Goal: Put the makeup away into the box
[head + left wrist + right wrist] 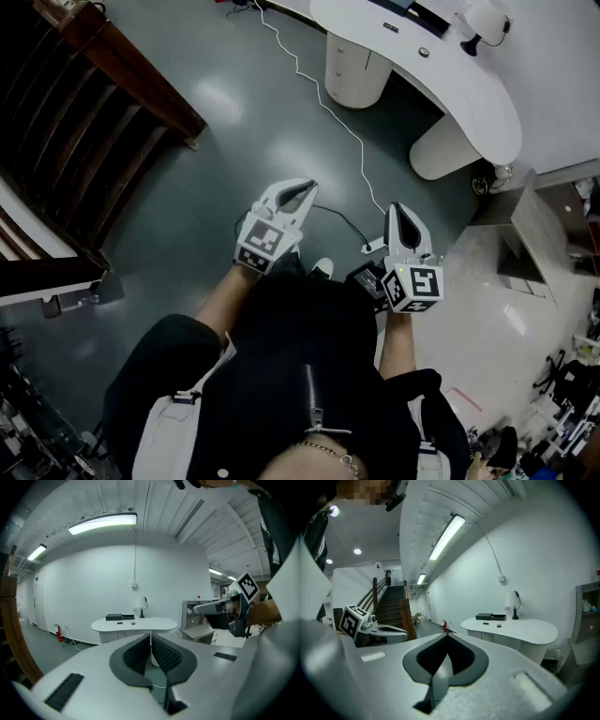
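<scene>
Open floor point(234, 141) btwn stairs point(103, 112) & desk point(469, 89)

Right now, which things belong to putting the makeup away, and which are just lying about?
Job: black box; small dark items near it on white desk; left gripper, right gripper, both shut.
Lying about: lamp; fire extinguisher; floor cable.

no legible text, labels, brands or numbers, in any view

A white curved desk point(478, 94) bears a lamp point(486, 21), wooden staircase point(56, 122) well apart.
</scene>
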`<move>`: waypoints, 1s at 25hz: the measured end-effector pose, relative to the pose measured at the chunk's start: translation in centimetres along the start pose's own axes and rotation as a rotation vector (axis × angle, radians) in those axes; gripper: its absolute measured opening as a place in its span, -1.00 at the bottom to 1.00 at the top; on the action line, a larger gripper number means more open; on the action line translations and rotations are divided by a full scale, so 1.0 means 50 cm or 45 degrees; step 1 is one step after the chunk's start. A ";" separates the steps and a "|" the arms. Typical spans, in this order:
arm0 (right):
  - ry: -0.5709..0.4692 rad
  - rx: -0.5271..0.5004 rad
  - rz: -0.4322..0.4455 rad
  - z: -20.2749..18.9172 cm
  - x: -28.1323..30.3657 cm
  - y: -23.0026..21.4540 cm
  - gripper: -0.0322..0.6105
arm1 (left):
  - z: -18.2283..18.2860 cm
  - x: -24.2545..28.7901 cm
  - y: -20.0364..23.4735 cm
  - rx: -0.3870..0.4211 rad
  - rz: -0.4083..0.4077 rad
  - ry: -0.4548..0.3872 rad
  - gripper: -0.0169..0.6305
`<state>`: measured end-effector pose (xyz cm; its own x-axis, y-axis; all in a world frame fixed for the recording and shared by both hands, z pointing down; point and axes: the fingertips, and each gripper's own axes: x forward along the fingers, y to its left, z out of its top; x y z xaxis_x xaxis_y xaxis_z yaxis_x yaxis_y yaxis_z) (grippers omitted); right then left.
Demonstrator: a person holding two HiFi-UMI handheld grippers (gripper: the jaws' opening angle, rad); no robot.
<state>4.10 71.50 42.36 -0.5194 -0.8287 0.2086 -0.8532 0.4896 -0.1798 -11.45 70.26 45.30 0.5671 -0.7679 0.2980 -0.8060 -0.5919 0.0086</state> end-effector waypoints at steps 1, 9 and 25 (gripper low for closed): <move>0.002 0.001 0.005 -0.003 -0.001 0.000 -0.89 | 0.000 0.002 -0.002 -0.004 0.001 -0.001 -0.88; 0.001 0.019 0.004 -0.018 -0.002 -0.019 -0.89 | -0.005 0.009 -0.006 -0.035 0.052 0.001 -0.88; 0.038 0.071 0.001 -0.015 0.069 -0.099 -0.89 | 0.000 0.119 0.022 -0.077 0.044 0.006 -0.88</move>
<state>6.49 66.42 44.69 -0.5218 -0.8196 0.2368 -0.8494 0.4733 -0.2334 -8.97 65.04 47.10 0.5381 -0.7864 0.3033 -0.8340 -0.5490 0.0561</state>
